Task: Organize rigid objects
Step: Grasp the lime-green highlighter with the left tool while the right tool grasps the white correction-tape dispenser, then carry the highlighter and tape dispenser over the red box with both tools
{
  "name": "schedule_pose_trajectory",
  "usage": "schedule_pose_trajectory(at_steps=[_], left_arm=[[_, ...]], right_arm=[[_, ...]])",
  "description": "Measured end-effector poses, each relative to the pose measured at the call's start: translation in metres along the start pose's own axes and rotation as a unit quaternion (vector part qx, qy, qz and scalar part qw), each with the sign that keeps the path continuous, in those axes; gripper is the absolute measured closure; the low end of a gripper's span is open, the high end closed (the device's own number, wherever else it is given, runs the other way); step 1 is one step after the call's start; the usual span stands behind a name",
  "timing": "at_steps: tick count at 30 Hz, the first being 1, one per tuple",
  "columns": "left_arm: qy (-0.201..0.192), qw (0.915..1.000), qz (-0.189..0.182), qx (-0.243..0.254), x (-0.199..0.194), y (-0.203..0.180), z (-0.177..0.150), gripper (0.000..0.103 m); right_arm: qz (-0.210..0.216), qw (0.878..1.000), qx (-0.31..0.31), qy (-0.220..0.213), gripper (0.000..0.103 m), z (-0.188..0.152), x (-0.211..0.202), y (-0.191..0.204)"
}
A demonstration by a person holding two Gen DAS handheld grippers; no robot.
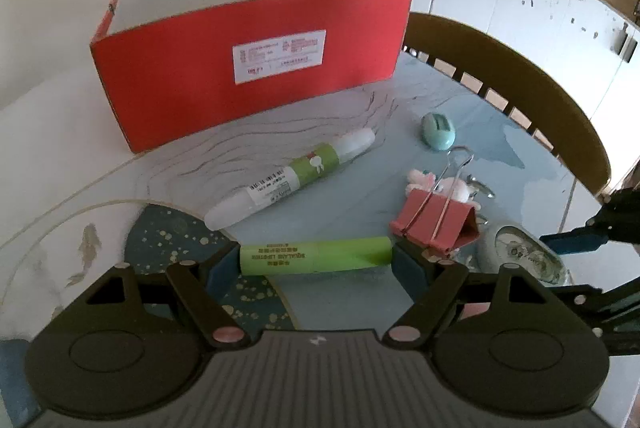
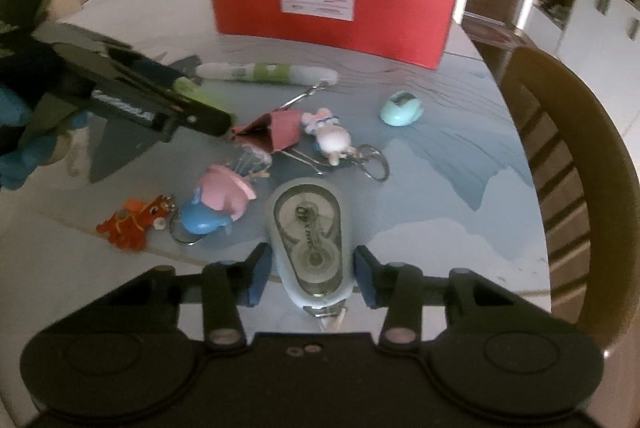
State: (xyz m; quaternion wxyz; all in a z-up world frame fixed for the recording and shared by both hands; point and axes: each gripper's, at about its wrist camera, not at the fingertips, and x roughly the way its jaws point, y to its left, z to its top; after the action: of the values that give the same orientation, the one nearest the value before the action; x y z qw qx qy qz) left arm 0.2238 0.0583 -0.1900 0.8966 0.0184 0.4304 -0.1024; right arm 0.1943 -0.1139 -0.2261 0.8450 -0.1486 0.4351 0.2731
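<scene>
My left gripper (image 1: 316, 262) is shut on a green lipstick tube (image 1: 316, 255), held crosswise by its two ends just above the table. My right gripper (image 2: 310, 272) has its pads (image 2: 258, 278) on both sides of a pale blue correction-tape dispenser (image 2: 310, 232); a thin gap shows on each side. The open red box (image 1: 248, 64) stands at the back of the table; it also shows in the right wrist view (image 2: 332, 4). A white-and-green glue pen (image 1: 292, 176) lies before the box. A pink binder clip (image 1: 436, 222) lies right of my left gripper.
A mint-green small case (image 1: 438, 130), a white-pink plush keychain (image 2: 330, 134), a pink-blue toy (image 2: 218, 202) and an orange toy keychain (image 2: 134, 224) lie on the round table (image 2: 440, 188). A wooden chair (image 2: 560, 148) stands at the right edge.
</scene>
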Motion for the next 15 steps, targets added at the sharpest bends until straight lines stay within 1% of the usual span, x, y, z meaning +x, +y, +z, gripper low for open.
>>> schedule_pose_trajectory(at_steps=[5, 9, 15], left_arm=[[-0.006, 1.0000, -0.003, -0.002, -0.013, -0.001, 0.001, 0.021], [-0.008, 0.9999, -0.006, 0.000, -0.025, -0.003, -0.001, 0.021], [-0.014, 0.9999, -0.009, -0.002, -0.045, -0.003, 0.005, 0.021]], right_arm=[[-0.029, 0.999, 0.030, -0.015, 0.059, -0.007, -0.007, 0.004], [-0.041, 0.997, 0.054, -0.029, 0.059, -0.008, -0.018, 0.005], [-0.055, 0.995, 0.067, -0.041, 0.059, 0.005, -0.040, 0.009]])
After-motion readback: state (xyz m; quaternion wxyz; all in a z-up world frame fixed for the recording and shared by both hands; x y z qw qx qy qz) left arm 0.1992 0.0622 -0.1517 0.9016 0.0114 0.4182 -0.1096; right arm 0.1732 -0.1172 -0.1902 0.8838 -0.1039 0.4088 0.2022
